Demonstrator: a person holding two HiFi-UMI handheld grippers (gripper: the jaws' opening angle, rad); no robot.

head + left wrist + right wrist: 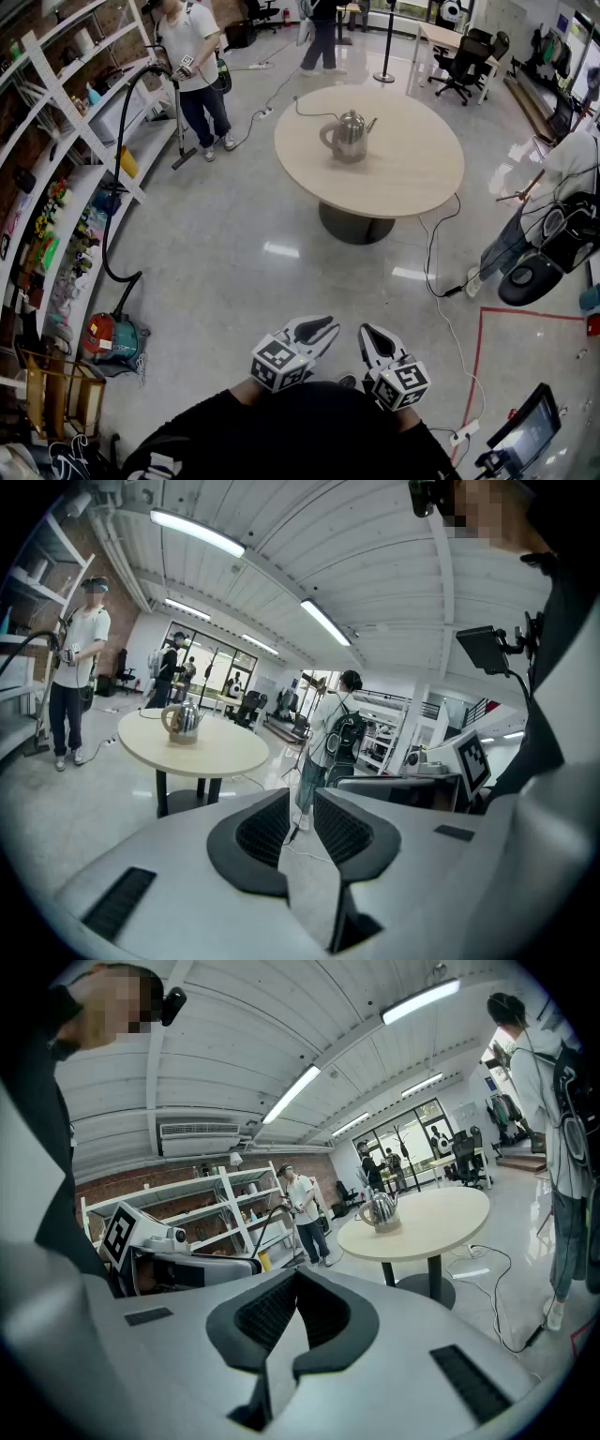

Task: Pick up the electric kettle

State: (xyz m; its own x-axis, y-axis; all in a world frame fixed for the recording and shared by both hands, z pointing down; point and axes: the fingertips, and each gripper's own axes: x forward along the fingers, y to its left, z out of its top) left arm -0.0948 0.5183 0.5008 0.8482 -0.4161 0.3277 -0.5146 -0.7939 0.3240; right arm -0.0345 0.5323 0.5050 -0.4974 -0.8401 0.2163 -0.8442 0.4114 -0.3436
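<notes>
A pale, glossy floor [234, 244] fills most of the head view, and a round table [412, 169] with a light wooden top on a single dark pedestal stands on it in the upper middle. Well to the left of the table, a long white shelf rack [56, 141] packed with small items runs along a brick wall. Between the rack and the table, near the table's far left side, a person [197, 66] in a white shirt and dark trousers stands holding a vacuum hose. The red and teal vacuum cleaner [112, 337] sits on the floor well short of the table, at the foot of the rack. On the near side of the table and well apart from it, the two grippers are held side by side close to the wearer's body, both aimed towards the table. The left gripper [322, 330] has its jaws slightly parted, with a narrow gap and nothing in it. The right gripper [368, 334] has its jaws pressed together on nothing. The electric kettle [350, 136], shiny metal, stands upright on the tabletop left of centre, with a dark cord [309, 111] trailing from it off the table's far left edge.
</notes>
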